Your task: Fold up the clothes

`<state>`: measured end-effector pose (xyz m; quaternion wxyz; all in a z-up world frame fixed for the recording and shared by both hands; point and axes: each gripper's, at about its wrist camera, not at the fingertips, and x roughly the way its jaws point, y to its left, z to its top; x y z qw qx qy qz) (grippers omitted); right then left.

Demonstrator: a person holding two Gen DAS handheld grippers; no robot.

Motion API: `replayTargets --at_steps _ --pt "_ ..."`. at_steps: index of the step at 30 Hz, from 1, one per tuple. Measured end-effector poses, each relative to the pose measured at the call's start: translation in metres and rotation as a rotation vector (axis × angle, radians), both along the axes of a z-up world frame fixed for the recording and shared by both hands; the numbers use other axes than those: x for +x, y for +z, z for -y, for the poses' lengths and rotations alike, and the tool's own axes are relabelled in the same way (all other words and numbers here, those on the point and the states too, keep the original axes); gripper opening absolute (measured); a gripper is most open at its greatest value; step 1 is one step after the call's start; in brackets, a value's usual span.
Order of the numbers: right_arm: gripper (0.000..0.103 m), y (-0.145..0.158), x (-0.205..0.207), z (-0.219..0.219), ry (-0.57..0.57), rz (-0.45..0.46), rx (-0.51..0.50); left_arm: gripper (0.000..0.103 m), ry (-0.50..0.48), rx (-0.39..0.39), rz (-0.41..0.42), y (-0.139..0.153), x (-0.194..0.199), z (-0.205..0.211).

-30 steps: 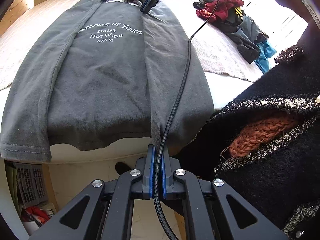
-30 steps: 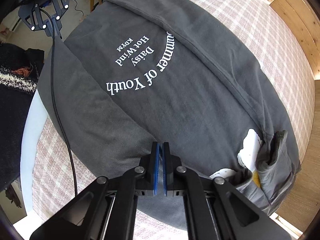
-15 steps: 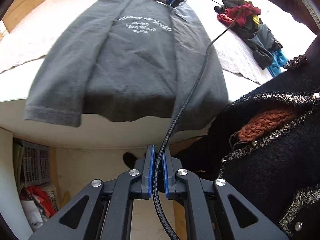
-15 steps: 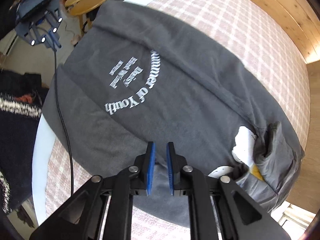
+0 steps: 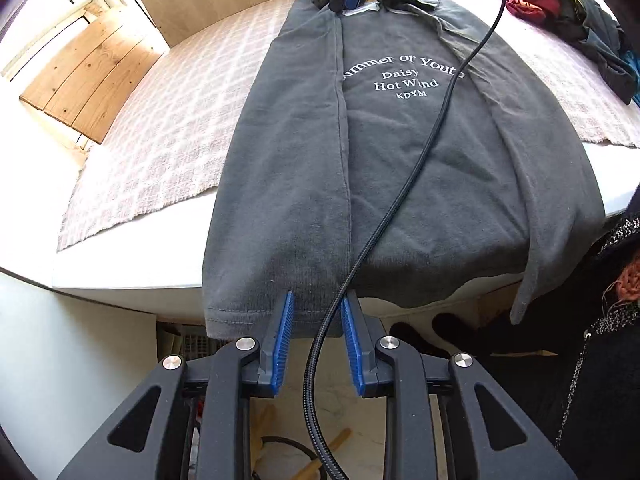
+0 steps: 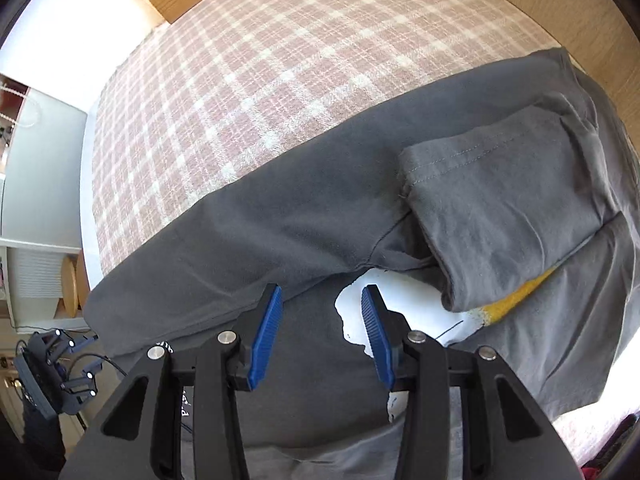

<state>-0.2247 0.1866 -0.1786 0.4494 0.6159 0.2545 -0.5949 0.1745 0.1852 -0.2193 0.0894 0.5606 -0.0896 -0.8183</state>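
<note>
On the checked cloth (image 5: 168, 128) covering the white table (image 5: 132, 264): grey T-shirt (image 5: 424, 168) flat, both sides folded in, hem overhanging the near edge. Left gripper (image 5: 316, 336) released, jaws spread at the hem, a black braided cable (image 5: 404, 196) running between them and across the shirt's print. Right gripper (image 6: 320, 332) likewise spread, over the collar end by a folded sleeve (image 6: 508, 216). Heap of other clothes (image 5: 568, 12) far right. Person's dark knit sleeve (image 5: 600, 340) beside the table.

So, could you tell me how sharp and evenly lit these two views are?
Left wrist view: sharp, lettering on the grey T-shirt readable, window blown out, fisheye bends the bed edge. Right wrist view: crisp checked blanket, white glare top left.
</note>
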Motion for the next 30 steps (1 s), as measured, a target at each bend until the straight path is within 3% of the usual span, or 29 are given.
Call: replayTargets --at_steps 2,7,14,18,21,24,26,28,30 --pt "0.041 0.002 -0.002 0.005 -0.023 -0.004 0.003 0.025 0.009 0.028 -0.010 0.003 0.001 0.007" --pt "0.041 0.038 -0.014 0.054 0.015 -0.064 0.060 0.026 0.003 0.097 0.001 0.000 0.000 0.023" --pt "0.041 0.038 -0.030 0.064 -0.084 -0.008 0.105 0.026 -0.039 0.215 -0.009 0.003 -0.004 0.021" --pt "0.041 0.018 -0.039 0.061 -0.110 -0.007 0.120 0.026 -0.054 0.211 0.007 -0.003 -0.004 0.020" --pt "0.041 0.021 -0.046 0.068 -0.133 -0.008 0.120 0.026 -0.049 0.211 0.010 -0.008 -0.005 0.020" --pt "0.041 0.021 -0.041 0.050 -0.125 -0.032 0.110 0.008 -0.048 0.186 0.017 -0.013 -0.006 0.020" --pt "0.038 0.025 -0.034 0.050 -0.100 -0.058 0.107 0.007 -0.056 0.195 0.013 -0.011 -0.005 0.019" --pt "0.015 0.026 -0.022 0.047 -0.097 -0.067 0.102 0.005 -0.073 0.190 0.010 -0.007 -0.003 0.018" --pt "0.011 0.029 -0.031 0.043 -0.121 -0.024 0.086 0.005 -0.076 0.183 0.002 0.002 -0.004 0.019"
